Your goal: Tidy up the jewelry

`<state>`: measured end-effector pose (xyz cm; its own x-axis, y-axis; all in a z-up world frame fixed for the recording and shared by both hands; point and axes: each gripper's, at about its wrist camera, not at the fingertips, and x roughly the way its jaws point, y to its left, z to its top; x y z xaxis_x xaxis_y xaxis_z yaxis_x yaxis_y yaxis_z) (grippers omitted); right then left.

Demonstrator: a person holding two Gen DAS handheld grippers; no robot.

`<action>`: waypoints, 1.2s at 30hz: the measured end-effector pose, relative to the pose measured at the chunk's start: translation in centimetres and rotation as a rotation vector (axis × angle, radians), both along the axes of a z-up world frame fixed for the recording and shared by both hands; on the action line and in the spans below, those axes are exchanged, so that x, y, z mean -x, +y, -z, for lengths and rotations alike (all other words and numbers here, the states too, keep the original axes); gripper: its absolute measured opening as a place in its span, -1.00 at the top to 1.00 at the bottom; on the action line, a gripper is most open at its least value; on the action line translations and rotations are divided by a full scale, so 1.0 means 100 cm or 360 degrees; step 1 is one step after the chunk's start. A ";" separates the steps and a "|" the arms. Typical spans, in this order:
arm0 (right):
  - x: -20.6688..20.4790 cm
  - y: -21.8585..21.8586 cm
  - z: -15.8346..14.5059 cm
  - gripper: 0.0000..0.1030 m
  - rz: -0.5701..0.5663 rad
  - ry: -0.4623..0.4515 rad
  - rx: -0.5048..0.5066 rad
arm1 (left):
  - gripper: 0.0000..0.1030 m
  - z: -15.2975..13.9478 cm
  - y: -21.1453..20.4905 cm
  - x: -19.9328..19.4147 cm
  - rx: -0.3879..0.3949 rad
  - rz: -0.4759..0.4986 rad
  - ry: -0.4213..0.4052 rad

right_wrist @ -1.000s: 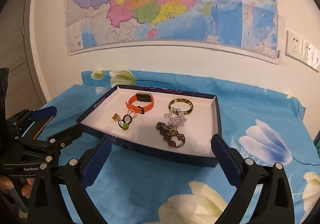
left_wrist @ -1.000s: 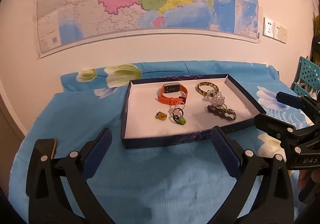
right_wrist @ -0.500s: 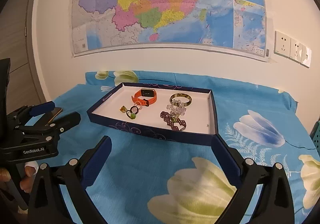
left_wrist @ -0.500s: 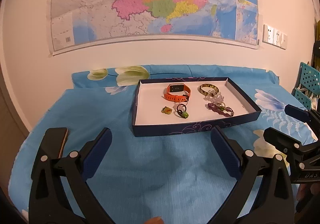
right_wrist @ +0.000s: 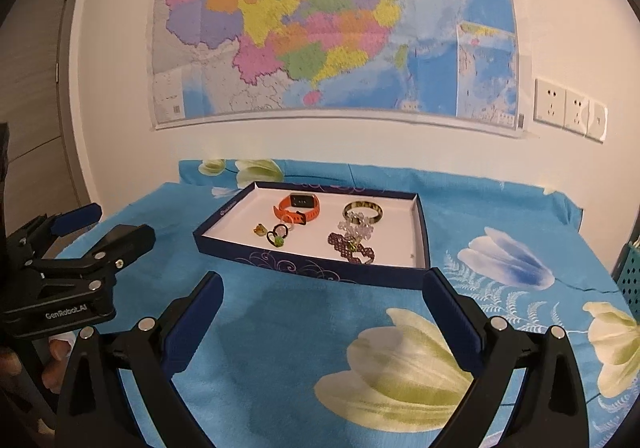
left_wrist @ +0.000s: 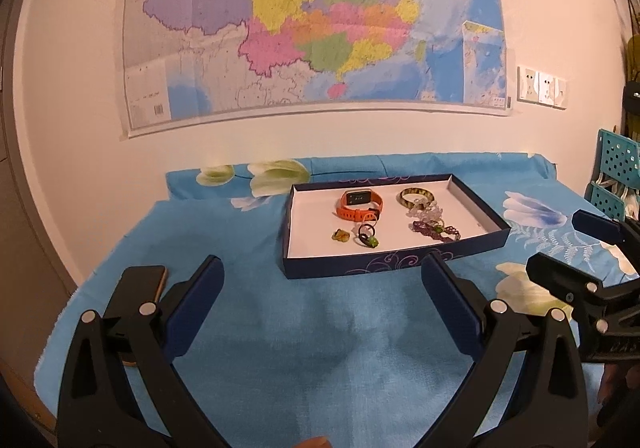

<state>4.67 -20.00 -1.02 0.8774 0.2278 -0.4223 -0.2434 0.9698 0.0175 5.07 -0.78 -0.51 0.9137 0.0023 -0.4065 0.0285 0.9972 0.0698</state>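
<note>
A dark blue tray (left_wrist: 392, 260) (right_wrist: 320, 268) with a white floor lies on the blue floral cloth. In it are an orange watch (left_wrist: 359, 205) (right_wrist: 298, 207), a greenish bangle (left_wrist: 416, 195) (right_wrist: 363, 211), a clear bead bracelet (left_wrist: 427, 212) (right_wrist: 357, 230), a purple woven bracelet (left_wrist: 436, 230) (right_wrist: 352, 248), a small amber piece (left_wrist: 341, 235) (right_wrist: 261, 228) and dark rings with a green stone (left_wrist: 368, 236) (right_wrist: 278, 236). My left gripper (left_wrist: 322, 288) stands open, well short of the tray. My right gripper (right_wrist: 322, 288) is open too, just in front of the tray.
A phone (left_wrist: 140, 284) lies on the cloth at the left. A map hangs on the wall (left_wrist: 312, 19) behind the table. A teal perforated basket (left_wrist: 616, 175) stands at the far right. Wall sockets (right_wrist: 568, 113) sit right of the map.
Both grippers have pulled back from the tray and risen, so the tray looks smaller and farther. Their jaws stay open. Nothing in the tray has moved.
</note>
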 end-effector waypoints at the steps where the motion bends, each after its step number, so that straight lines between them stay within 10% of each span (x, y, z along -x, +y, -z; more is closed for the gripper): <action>1: 0.002 0.001 -0.001 -0.87 -0.0002 -0.0010 0.0008 | -0.89 -0.001 0.000 0.001 0.0001 0.0003 -0.0004; 36: 0.024 0.004 -0.002 -0.87 0.0008 -0.0023 -0.0014 | -0.89 -0.007 0.005 0.027 0.0015 -0.0019 -0.0049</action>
